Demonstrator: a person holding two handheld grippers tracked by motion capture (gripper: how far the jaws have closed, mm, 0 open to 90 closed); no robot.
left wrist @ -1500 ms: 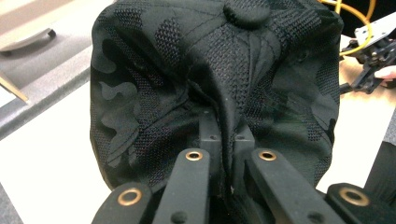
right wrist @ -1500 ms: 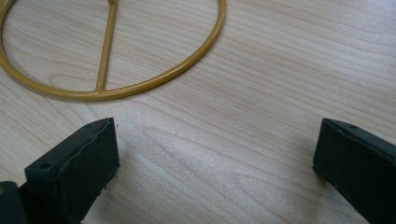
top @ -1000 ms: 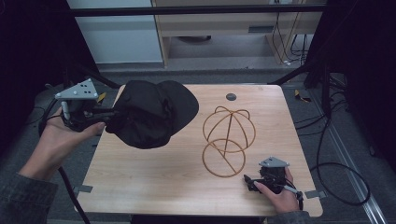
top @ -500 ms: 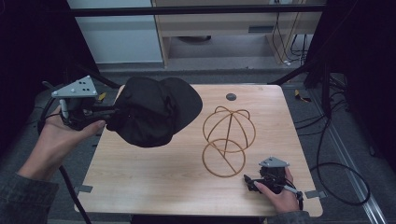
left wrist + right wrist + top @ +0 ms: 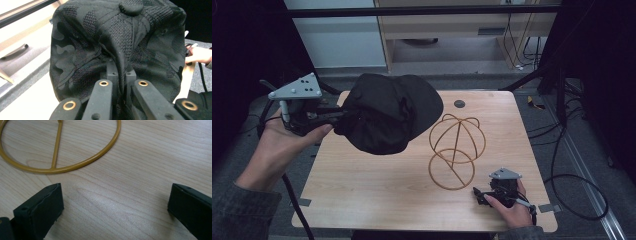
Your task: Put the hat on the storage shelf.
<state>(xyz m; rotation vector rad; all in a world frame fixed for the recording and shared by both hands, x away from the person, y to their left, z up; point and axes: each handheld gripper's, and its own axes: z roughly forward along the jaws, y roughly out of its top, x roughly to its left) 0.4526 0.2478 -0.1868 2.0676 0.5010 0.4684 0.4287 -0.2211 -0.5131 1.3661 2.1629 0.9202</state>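
While the left tool (image 5: 329, 116) pinches the black cap (image 5: 389, 117) aloft, the right tool (image 5: 115, 207) gapes beside the wire stand (image 5: 456, 150).

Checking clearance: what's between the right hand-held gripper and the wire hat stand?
Bare wooden table between the open hand-held gripper and gold wire hat stand in the right gripper view.

We find no text, label, brand, number or sign that can be read anywhere. The black cap (image 5: 117, 45) carries a tone-on-tone camouflage pattern and no lettering that we can make out, and the wooden table (image 5: 377, 185) and the gold wire stand (image 5: 456, 150) are bare of any markings.
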